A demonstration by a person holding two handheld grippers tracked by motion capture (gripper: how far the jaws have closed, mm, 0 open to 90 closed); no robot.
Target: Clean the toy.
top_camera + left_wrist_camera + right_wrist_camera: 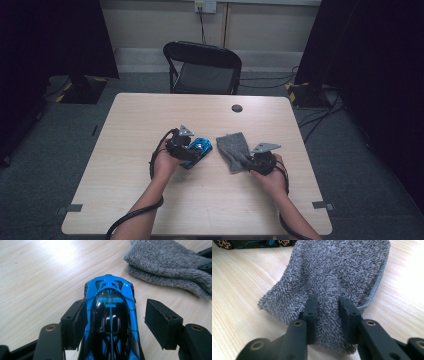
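Observation:
A blue and black toy car point(200, 148) lies on the wooden table point(200, 205), left of centre. My left gripper point(189, 152) straddles the car point(110, 315) from behind. One pad point(77, 322) touches its side, while the other pad point(160, 322) stands off with a gap, so the jaws are open. A folded grey terry cloth point(233, 146) lies just right of the car. My right gripper point(251, 161) is at its near end, and the jaws point(328, 302) pinch a raised fold of the cloth point(337, 265). The car's wheels point(254, 243) show beyond the cloth.
A black folding chair point(202, 67) stands behind the table's far edge. A round cable hole point(237, 108) sits near that edge. Dark curtains hang at both sides, and cables run over the floor at the right point(320, 117).

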